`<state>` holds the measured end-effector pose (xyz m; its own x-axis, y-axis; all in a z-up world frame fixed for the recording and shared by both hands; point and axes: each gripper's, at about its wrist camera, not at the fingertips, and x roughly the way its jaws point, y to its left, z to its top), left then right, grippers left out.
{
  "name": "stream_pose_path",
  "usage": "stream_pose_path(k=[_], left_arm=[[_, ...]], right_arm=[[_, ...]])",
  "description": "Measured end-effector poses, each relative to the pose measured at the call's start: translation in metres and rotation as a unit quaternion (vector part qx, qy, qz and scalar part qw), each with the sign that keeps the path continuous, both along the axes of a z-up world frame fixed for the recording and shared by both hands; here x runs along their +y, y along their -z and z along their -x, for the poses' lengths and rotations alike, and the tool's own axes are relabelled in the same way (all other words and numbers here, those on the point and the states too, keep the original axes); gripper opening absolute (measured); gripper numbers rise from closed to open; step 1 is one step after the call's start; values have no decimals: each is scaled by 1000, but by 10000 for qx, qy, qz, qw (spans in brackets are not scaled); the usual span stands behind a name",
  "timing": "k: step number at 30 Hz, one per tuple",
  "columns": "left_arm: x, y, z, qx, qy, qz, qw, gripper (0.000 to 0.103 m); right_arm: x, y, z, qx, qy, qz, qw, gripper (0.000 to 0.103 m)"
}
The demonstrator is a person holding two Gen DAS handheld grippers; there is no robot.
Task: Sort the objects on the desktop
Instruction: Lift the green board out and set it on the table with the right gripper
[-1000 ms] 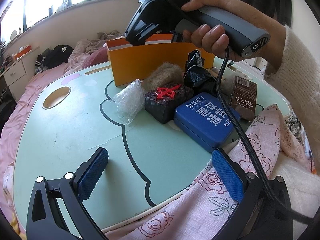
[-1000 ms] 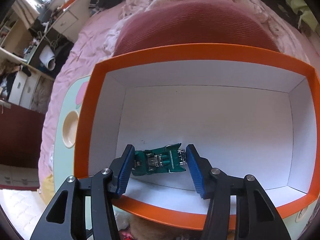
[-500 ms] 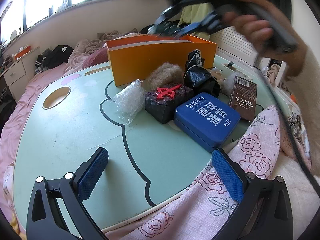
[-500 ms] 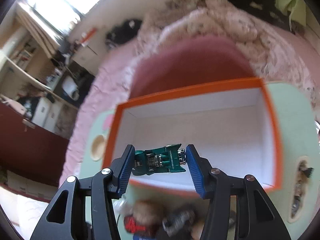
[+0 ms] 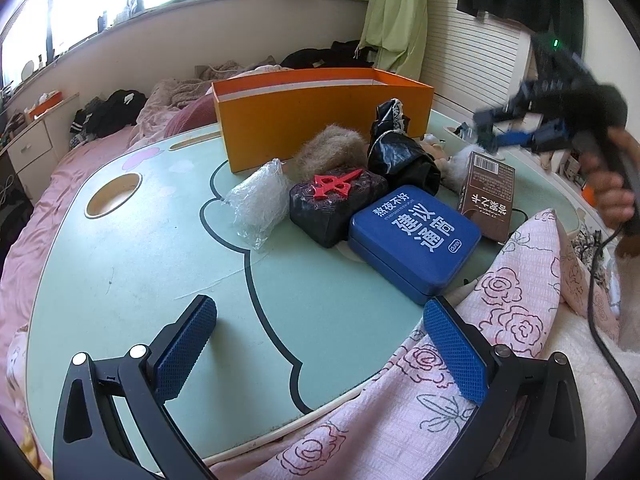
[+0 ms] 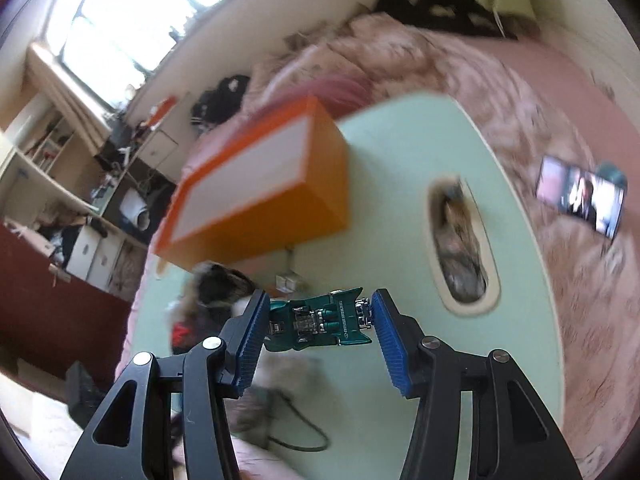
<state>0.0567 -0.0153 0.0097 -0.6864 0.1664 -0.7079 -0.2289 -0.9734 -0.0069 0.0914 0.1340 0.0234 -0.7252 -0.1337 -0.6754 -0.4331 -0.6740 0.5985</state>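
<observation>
Motion blur smears the right claw (image 6: 318, 322), yet its two blue pads clearly clamp one green toy car (image 6: 318, 320) above the pale green counter (image 5: 160, 248), off to the side of the single orange box (image 5: 320, 120). The box's inside is hidden in the left view. The left claw (image 5: 320, 344) hangs released, gripping nothing. One blue tin (image 5: 414, 238) half covers a brown carton (image 5: 488, 194).

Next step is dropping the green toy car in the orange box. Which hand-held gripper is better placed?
Right. The right hand-held gripper already clamps the green toy car, beside the open orange cardboard box. The left hand-held gripper is open and empty over the mint-green table.
</observation>
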Motion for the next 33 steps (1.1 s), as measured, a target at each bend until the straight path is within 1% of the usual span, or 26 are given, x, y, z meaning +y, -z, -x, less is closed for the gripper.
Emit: stream_pose_path(k=[2, 4, 5, 7, 9, 11, 13, 14, 16, 18, 20, 21, 23, 25, 26, 28, 29, 33], left_arm=[[0, 0, 0, 2, 1, 3, 10000, 103], [0, 0, 0, 3, 2, 4, 10000, 103], [0, 0, 0, -1, 3, 0, 10000, 103], [0, 0, 0, 3, 5, 0, 10000, 103], [0, 0, 1, 2, 7, -2, 10000, 103], [0, 0, 0, 4, 7, 3, 10000, 103], [0, 0, 0, 3, 6, 3, 10000, 103], [0, 0, 0, 3, 7, 3, 10000, 103], [0, 0, 0, 5, 9, 4, 10000, 103], [0, 0, 0, 4, 10, 2, 10000, 103], [0, 0, 0, 4, 12, 3, 10000, 103], [0, 0, 0, 3, 12, 3, 10000, 103], [0, 0, 0, 5, 14, 3, 10000, 103], [0, 0, 0, 5, 16, 4, 10000, 103], [-1, 0, 0, 4, 18, 8, 10000, 103], [-1, 0, 0, 12, 19, 11, 10000, 103], [-1, 0, -1, 12, 21, 11, 10000, 103], [-2, 0, 0, 13, 22, 13, 10000, 103]], right_arm=[[-7, 7, 7, -135, -69, -101, 9998, 53], [-14, 6, 14, -111, -111, -258, 9995, 53], [-18, 6, 19, -97, -148, -330, 9993, 53], [-22, 3, 26, 83, -122, -463, 9988, 54], [-24, -1, 25, 237, -19, -567, 9981, 60], [-31, -8, 13, 451, 129, -750, 9961, 77], [-43, -13, -4, 576, 187, -1078, 9923, 83], [-52, -14, -13, 577, 155, -1289, 9899, 83], [-66, -12, -29, 582, 7, -1547, 9862, 83], [-81, -6, -45, 652, -205, -1711, 9829, 84], [-93, 1, -58, 676, -402, -1867, 9793, 88], [-99, 6, -61, 616, -498, -2009, 9764, 89], [-106, 14, -58, 317, -663, -2385, 9684, 91], [-107, 22, -53, 136, -605, -2473, 9670, 92], [-107, 26, -52, 128, -558, -2493, 9667, 96], [-118, 31, -51, 100, -466, -2833, 9579, 102], [-121, 33, -52, 158, -437, -2927, 9551, 103], [-120, 36, -52, 400, -374, -3025, 9516, 103]])
